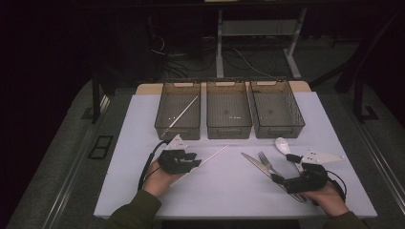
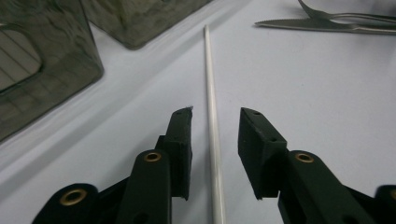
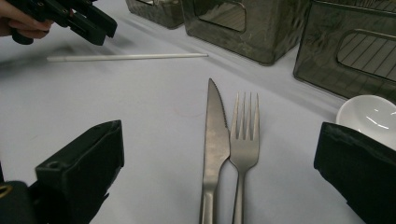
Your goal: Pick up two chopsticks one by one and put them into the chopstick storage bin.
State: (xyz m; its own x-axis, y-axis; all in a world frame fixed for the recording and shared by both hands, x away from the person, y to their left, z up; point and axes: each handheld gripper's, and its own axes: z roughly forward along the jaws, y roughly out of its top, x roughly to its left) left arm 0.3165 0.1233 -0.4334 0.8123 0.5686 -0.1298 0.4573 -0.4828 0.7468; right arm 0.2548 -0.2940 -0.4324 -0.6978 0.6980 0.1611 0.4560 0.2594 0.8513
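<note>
White and thin, the chopstick [image 2: 211,112] lies flat on the table [image 1: 229,186] between the open jaws of the left gripper [image 2: 215,140], not yet pinched. Closing squarely across it should keep it from rolling. The right gripper [image 3: 219,158] gapes empty over the knife [image 3: 215,140] and fork [image 3: 245,140].

table [image 1: 143,186] | three bins [image 1: 229,116] | chopstick [image 1: 212,156], knife [image 1: 255,163], fork [image 1: 265,161], spoon [image 1: 282,144]

The stick [image 2: 211,107] is plain white on a pale lilac-white tabletop [image 1: 229,186]. Knife [image 3: 215,140] and fork [image 3: 244,140] are dull silver steel, the spoon [image 3: 369,114] glossy white. The three bins [image 1: 229,110] are smoky grey (see-through, finely ribbed). Both hand-held grippers [image 2: 215,140] [image 3: 219,186] are matte black.
</note>
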